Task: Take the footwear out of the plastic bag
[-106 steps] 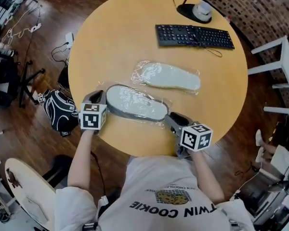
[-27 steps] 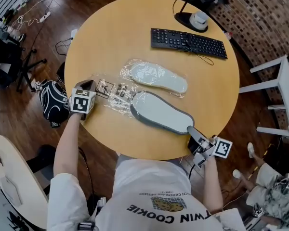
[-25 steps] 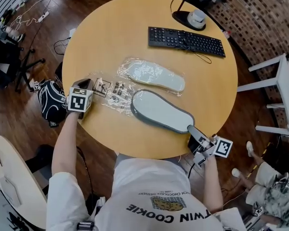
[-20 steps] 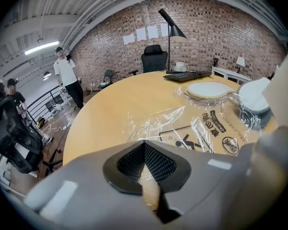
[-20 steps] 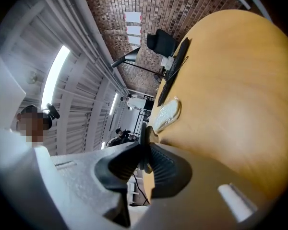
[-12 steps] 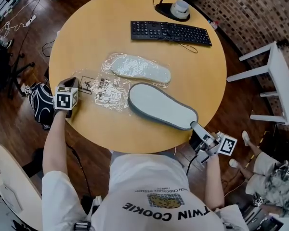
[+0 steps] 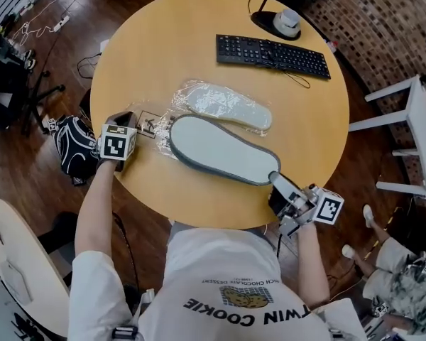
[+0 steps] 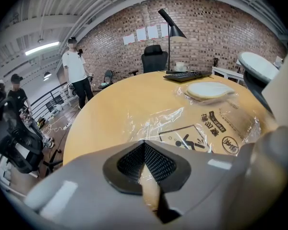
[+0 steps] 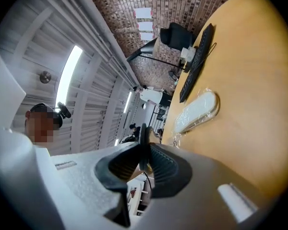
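A bare grey slipper lies sole-up across the round table, and my right gripper is shut on its heel end by the table's near edge. In the right gripper view the pads pinch the slipper's thin rim. My left gripper is shut on the clear empty plastic bag, whose printed film spreads flat ahead of the jaws. The slipper's toe overlaps the bag's right part. A second slipper, wrapped in its own bag, lies just behind.
A black keyboard and a lamp base sit at the table's far side. A white stool stands to the right, a dark bag on the floor to the left. People stand in the background of the left gripper view.
The grey slipper has moved left, back toward my left gripper, and its toe now covers part of the empty bag. Both grips are unchanged.
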`<state>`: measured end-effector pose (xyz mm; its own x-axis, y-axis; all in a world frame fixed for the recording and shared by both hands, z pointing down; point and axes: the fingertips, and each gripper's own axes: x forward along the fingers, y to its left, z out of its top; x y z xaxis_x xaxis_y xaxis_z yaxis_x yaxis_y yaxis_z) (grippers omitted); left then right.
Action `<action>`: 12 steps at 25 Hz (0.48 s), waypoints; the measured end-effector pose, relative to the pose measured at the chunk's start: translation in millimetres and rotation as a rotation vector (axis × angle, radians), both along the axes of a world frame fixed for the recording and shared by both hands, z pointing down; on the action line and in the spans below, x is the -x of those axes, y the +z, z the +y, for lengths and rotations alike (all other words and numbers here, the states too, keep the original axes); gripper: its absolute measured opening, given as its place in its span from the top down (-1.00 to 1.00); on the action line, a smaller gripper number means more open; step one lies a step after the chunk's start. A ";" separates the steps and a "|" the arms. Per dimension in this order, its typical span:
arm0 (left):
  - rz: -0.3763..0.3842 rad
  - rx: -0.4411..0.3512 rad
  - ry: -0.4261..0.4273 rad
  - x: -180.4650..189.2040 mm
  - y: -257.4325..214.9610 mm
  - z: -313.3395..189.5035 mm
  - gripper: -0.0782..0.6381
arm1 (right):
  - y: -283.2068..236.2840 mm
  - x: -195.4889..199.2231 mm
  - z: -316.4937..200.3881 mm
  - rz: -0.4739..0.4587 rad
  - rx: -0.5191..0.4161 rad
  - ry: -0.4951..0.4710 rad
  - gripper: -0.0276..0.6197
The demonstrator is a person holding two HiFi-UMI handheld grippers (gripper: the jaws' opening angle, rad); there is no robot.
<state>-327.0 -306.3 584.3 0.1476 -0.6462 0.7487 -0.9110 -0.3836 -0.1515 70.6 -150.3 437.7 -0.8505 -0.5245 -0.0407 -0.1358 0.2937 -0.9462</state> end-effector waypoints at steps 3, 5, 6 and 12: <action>0.003 0.000 0.002 -1.4 1.1 -0.7 0.78 | 12.1 30.5 -14.4 -0.005 0.011 -0.024 0.71; 0.006 -0.001 0.003 -2.0 0.8 -1.6 0.78 | 18.3 46.6 -23.4 -0.021 0.020 -0.029 0.71; 0.009 -0.001 0.004 -2.2 0.6 -1.6 0.78 | 21.1 53.5 -27.1 -0.027 0.025 -0.028 0.71; 0.019 -0.003 0.032 0.1 1.2 0.1 0.78 | 38.2 90.7 -44.6 -0.025 0.037 -0.030 0.71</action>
<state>-327.1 -306.2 585.5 0.1828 -0.6428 0.7439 -0.9009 -0.4125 -0.1351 -20.1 -194.9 475.9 -0.8649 -0.5001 -0.0433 -0.1035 0.2622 -0.9594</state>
